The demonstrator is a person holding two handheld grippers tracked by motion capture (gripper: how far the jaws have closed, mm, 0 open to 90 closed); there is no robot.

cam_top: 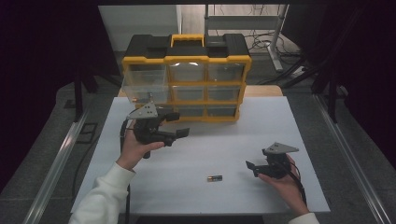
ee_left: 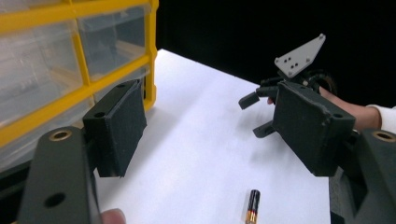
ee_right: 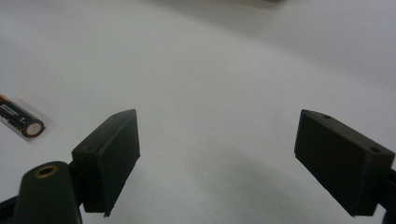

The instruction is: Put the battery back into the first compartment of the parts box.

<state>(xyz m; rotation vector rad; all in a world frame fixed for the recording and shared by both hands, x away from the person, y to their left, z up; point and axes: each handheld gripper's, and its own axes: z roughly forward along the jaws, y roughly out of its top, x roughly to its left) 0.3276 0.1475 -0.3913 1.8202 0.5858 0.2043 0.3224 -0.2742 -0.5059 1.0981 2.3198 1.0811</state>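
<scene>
While both tools stand with their jaws apart and nothing between them, the work looks barely begun. The left gripper [cam_top: 176, 125] hangs above the white table top [cam_top: 233, 140], just in front of the lower left drawers of the yellow-and-black drawer organizer [cam_top: 186, 77], and its own camera looks past its pads to the AA battery [ee_left: 252, 206] lying below on the white surface. The right gripper [cam_top: 252, 168] sits low over the near right part of the table, its open pads aimed at bare white, with the battery [ee_right: 18, 121] off to one side. From above, the battery [cam_top: 215, 178] lies on its side near the front edge, between the two hands and apart from both. Picking it up and stowing it seems wholly left to do. Every clear drawer of the organizer appears shut; whether any holds something cannot be told through the glare.
</scene>
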